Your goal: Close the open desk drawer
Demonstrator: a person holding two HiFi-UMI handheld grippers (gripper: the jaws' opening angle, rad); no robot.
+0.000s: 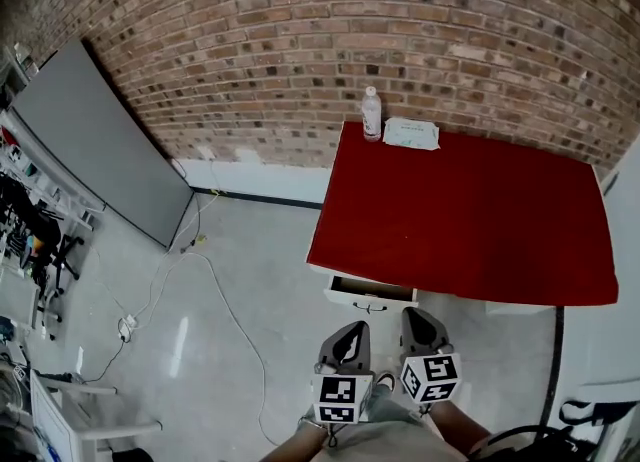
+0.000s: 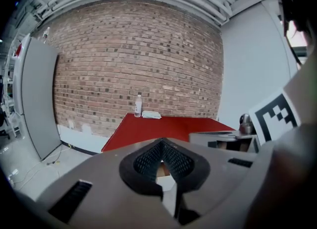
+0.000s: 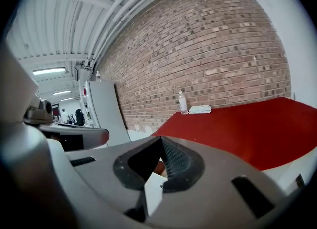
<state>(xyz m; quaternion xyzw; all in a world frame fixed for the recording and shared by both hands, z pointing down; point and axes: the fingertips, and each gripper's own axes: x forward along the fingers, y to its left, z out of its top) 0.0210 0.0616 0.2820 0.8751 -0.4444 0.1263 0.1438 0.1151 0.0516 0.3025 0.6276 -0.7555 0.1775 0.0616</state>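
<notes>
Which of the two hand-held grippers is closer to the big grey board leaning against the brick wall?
Left. The left gripper is on the side towards the grey board, though far from it across the floor. The right gripper sits beyond the left one, farther away.

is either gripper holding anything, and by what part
Nothing is held: the left gripper and right gripper are both shut and empty, short of the open drawer.

The desk is set against the brick wall. A water bottle and, to its right, a wipes packet are placed at its far left corner. The open drawer is found under the near left edge. The left gripper and right gripper are held side by side before it.
</notes>
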